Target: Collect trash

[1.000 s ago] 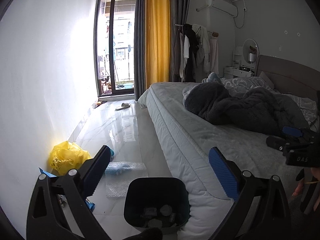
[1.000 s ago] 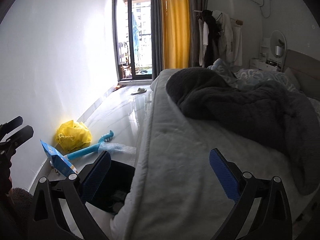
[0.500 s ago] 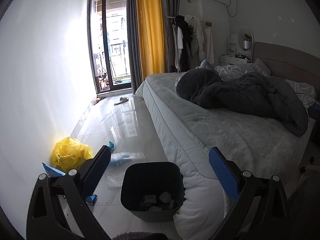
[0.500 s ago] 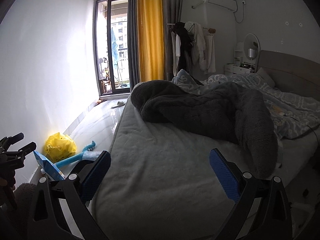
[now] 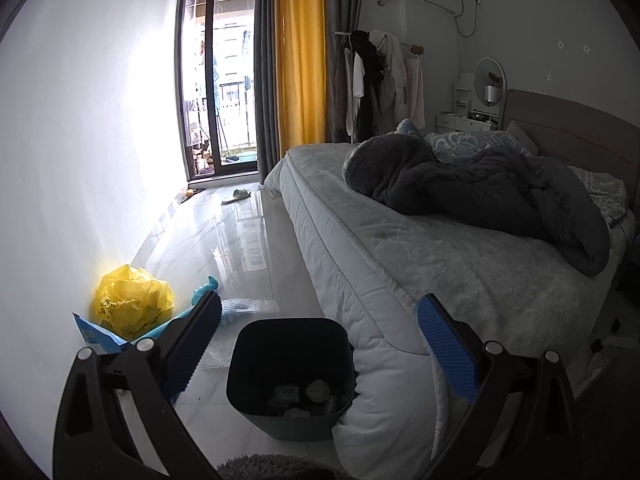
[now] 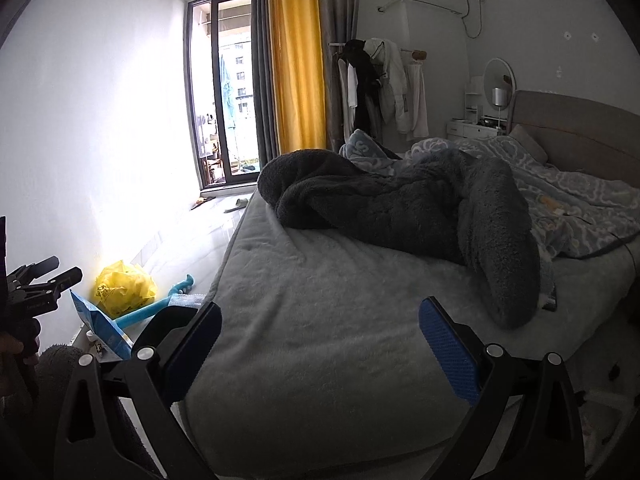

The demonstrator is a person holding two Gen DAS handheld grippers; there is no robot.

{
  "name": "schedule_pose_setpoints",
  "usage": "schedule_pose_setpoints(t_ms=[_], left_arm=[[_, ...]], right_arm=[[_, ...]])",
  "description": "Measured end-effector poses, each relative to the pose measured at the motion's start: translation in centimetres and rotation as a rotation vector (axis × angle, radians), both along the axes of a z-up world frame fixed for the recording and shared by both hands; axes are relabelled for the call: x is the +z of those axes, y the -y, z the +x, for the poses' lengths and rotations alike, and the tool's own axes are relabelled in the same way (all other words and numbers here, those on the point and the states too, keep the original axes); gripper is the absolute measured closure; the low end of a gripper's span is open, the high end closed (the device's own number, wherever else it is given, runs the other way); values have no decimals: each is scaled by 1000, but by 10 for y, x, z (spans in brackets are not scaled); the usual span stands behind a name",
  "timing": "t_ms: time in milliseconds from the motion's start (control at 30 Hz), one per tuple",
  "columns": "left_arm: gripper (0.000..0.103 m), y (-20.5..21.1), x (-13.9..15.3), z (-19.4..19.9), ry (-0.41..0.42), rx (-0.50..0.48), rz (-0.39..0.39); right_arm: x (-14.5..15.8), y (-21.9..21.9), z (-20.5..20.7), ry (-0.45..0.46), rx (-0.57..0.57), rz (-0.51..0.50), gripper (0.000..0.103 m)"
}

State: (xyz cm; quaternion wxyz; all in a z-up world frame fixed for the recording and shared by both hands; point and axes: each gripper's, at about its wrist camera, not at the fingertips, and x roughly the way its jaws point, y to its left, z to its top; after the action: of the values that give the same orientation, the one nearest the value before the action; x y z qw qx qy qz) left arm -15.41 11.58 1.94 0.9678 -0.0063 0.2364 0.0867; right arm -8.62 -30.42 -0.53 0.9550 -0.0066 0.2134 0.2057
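Both grippers, left gripper (image 5: 318,344) and right gripper (image 6: 320,346), are spread wide and carry nothing. The yellow bag (image 5: 134,300) lies on the floor by the wall, left of the bin (image 5: 290,376). It looks light, soft and crumpled; I would pinch an upper fold.

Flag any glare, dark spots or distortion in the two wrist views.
Left wrist: the white wall is blown out by the balcony door, the floor mirrors the window, and the bin interior is dim. Right wrist: the same wall glare, and the dark blanket loses detail. Both: fisheye bends the edges, with black corner vignetting.
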Motion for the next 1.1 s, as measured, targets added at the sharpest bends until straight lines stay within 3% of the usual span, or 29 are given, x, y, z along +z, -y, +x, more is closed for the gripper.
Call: schedule_pose_setpoints(t_ms=[367,1100], left_arm=[[3,11,-1,7,-16,-17,6],[3,17,-3,10,-28,-31,15]], right_arm=[[-2,-2,-3,-1,22,-29,3],[-3,6,-4,-12,15,8,3]])
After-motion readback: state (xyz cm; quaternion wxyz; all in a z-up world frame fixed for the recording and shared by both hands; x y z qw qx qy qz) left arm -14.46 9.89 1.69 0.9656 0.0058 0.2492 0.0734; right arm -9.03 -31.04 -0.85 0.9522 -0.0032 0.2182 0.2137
